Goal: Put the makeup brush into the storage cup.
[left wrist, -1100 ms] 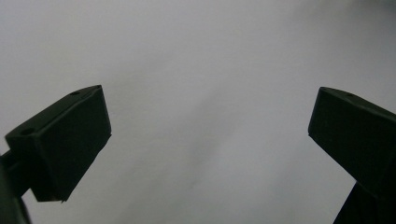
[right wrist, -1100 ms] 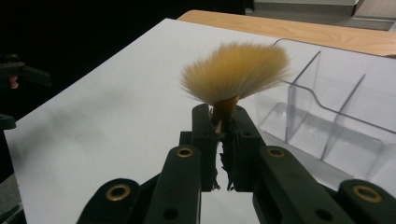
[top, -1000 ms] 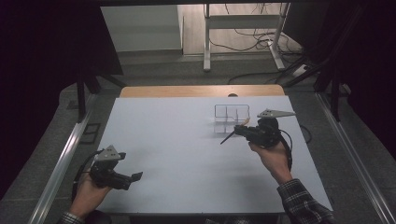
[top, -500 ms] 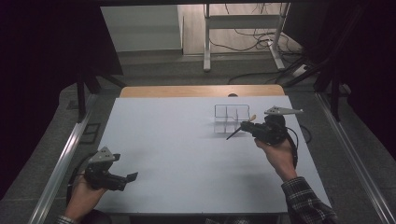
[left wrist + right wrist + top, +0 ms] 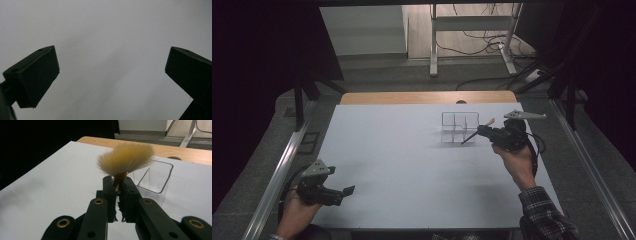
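Brush (image 5: 125, 160) sits clamped in the right gripper (image 5: 484, 132), jaws closed on its handle just under the bristles; the dark handle slants down toward the desk (image 5: 412, 165). The clear divided box (image 5: 459, 127) stands toward the far right of the desk, just beside this gripper on its left, so the brush lies next to the cells. The likely move is a short swing leftward over the rim. The left gripper (image 5: 343, 192) hovers at the near left corner, jaws spread wide, holding nothing, well apart from the box
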Demonstrator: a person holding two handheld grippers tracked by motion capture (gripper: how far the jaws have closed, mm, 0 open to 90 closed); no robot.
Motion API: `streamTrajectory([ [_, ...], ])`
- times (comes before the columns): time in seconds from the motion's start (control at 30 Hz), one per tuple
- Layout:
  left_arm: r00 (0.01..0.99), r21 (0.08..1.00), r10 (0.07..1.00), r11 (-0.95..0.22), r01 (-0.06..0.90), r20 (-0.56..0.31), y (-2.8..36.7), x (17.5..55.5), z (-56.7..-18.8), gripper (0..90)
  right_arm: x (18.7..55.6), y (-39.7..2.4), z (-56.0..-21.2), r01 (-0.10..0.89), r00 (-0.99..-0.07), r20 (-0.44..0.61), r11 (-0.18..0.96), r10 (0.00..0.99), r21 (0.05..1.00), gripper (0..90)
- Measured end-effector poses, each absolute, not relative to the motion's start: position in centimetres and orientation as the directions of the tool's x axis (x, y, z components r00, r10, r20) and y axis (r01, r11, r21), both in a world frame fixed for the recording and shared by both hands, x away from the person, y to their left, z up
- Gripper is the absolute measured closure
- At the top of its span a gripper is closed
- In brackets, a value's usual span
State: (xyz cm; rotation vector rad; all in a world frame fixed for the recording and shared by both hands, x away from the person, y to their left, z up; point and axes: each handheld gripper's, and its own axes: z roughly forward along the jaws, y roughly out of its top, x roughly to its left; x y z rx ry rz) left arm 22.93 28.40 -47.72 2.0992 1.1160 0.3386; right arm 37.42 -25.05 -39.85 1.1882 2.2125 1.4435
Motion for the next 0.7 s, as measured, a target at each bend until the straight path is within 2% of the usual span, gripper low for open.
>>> streamTrajectory([
  [0.7,0.57,0.69,0.817,-0.364,0.626,-0.087,28.7,22.7,-48.0,0.0,38.9,-27.1,-38.5,0.485,-0.598,0.206,0.145,0.775,0.863,83.5],
])
